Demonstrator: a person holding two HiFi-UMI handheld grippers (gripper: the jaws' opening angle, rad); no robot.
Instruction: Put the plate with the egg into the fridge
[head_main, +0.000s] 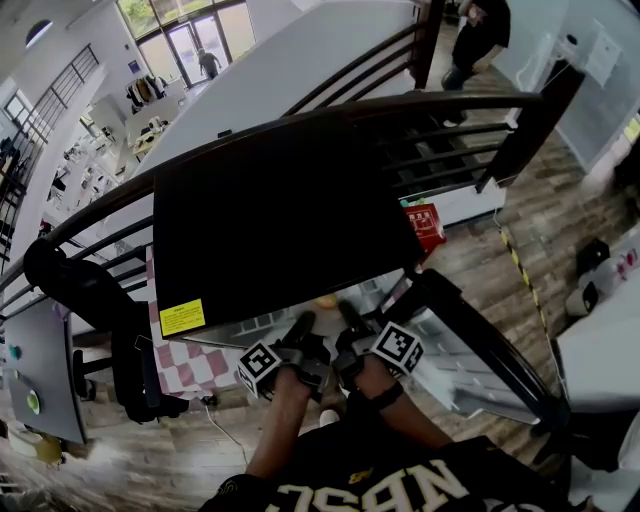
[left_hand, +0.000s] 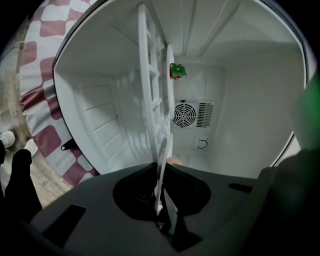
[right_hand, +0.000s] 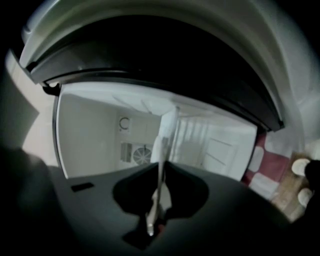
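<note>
Both grippers hold one white plate by its rim at the mouth of the open fridge (head_main: 280, 220). The left gripper (left_hand: 161, 200) is shut on the plate's rim (left_hand: 164, 150), which shows edge-on. A small orange-tan lump (left_hand: 173, 160), perhaps the egg, peeks over the jaw. The right gripper (right_hand: 157, 200) is shut on the plate's (right_hand: 166, 132) opposite rim. In the head view the left gripper (head_main: 300, 325) and right gripper (head_main: 350, 315) reach side by side under the fridge's black top, which hides most of the plate.
Inside the fridge are a white wire shelf (left_hand: 150, 100), a round fan grille (left_hand: 184, 114) on the back wall and a small red and green thing (left_hand: 177, 71). The open door (head_main: 460, 370) stands to the right. A red-checked cloth (head_main: 190, 365) lies at the left.
</note>
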